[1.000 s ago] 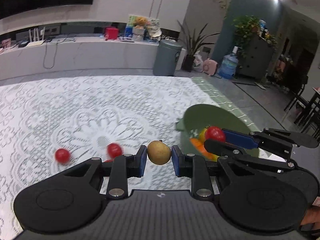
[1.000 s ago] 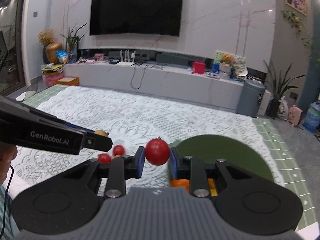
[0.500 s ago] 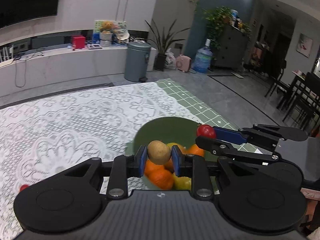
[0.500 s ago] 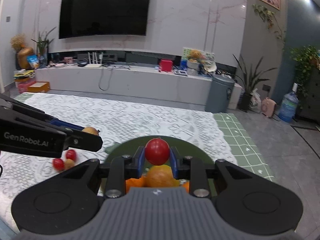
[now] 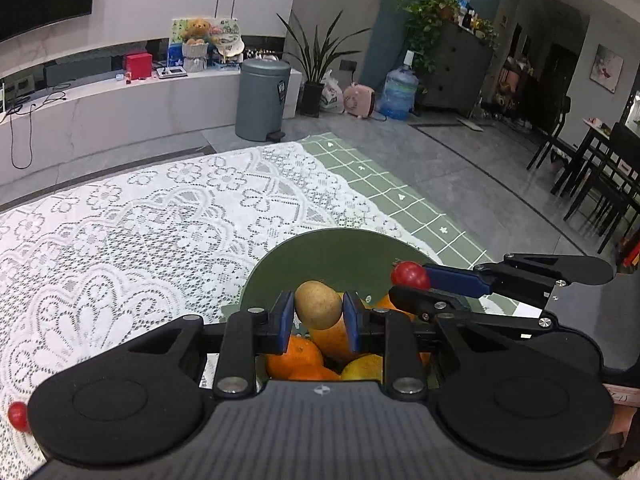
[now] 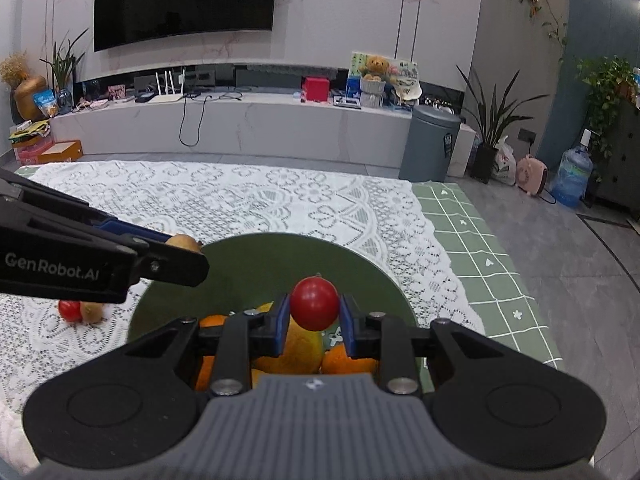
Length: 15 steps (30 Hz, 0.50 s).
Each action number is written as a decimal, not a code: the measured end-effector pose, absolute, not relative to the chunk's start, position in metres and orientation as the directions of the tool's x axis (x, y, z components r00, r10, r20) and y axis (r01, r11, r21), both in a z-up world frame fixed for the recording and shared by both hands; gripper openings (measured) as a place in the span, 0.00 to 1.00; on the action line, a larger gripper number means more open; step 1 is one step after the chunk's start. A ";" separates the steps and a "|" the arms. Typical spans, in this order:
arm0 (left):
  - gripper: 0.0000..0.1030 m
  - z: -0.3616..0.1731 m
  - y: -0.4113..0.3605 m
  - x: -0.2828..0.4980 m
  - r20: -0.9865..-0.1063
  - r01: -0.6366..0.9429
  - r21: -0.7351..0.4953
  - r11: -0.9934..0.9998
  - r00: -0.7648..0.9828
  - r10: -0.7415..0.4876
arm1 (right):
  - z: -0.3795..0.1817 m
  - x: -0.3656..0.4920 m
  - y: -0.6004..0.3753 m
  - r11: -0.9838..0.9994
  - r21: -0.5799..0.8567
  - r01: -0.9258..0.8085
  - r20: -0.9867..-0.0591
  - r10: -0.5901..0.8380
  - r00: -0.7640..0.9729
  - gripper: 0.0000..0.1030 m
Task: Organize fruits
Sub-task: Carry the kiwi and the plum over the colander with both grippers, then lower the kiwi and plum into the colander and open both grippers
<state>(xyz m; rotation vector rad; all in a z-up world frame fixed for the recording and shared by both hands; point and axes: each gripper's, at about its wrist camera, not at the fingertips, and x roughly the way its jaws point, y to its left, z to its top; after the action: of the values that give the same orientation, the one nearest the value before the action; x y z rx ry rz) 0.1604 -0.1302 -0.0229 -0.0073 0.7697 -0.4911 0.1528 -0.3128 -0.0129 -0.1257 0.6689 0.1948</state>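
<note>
My left gripper [image 5: 318, 315] is shut on a small tan-brown round fruit [image 5: 318, 304] and holds it above the green plate [image 5: 340, 248]. My right gripper [image 6: 314, 314] is shut on a red tomato [image 6: 314, 303], also above the green plate [image 6: 248, 256]. The plate holds oranges [image 5: 294, 360], a yellow fruit [image 5: 362, 368] and a mango-like fruit [image 6: 302, 350]. The right gripper with its tomato [image 5: 410, 275] shows in the left wrist view; the left gripper and its fruit [image 6: 183, 243] show in the right wrist view.
A red tomato [image 6: 69, 309] and a brown fruit [image 6: 93, 312] lie on the white lace tablecloth [image 6: 240, 204] left of the plate. Another tomato [image 5: 17, 415] lies at far left. The table's right edge has a green checked cloth [image 6: 492, 264].
Both grippers have moved right, from over the tablecloth to above the green plate, each still holding its fruit. The loose tomatoes have fallen behind to the left.
</note>
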 end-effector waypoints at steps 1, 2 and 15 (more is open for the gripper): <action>0.29 -0.024 -0.132 0.163 -0.672 0.425 -0.178 0.888 0.607 -0.425 | -0.014 0.156 -0.313 0.974 -0.053 -0.219 -0.629 0.137 0.765 0.22; 0.29 -0.027 -0.134 0.166 -0.680 0.425 -0.171 0.889 0.602 -0.419 | -0.015 0.159 -0.314 0.975 -0.054 -0.217 -0.632 0.135 0.763 0.22; 0.29 -0.049 -0.143 0.194 -0.728 0.404 -0.167 0.899 0.565 -0.389 | -0.036 0.200 -0.315 0.976 -0.047 -0.212 -0.687 0.123 0.716 0.22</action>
<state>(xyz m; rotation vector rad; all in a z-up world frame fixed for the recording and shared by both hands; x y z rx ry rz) 0.1939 -0.1425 -0.0491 0.0196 0.8508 -0.4666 0.1999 -0.3154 -0.0361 -0.1256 0.7509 0.1862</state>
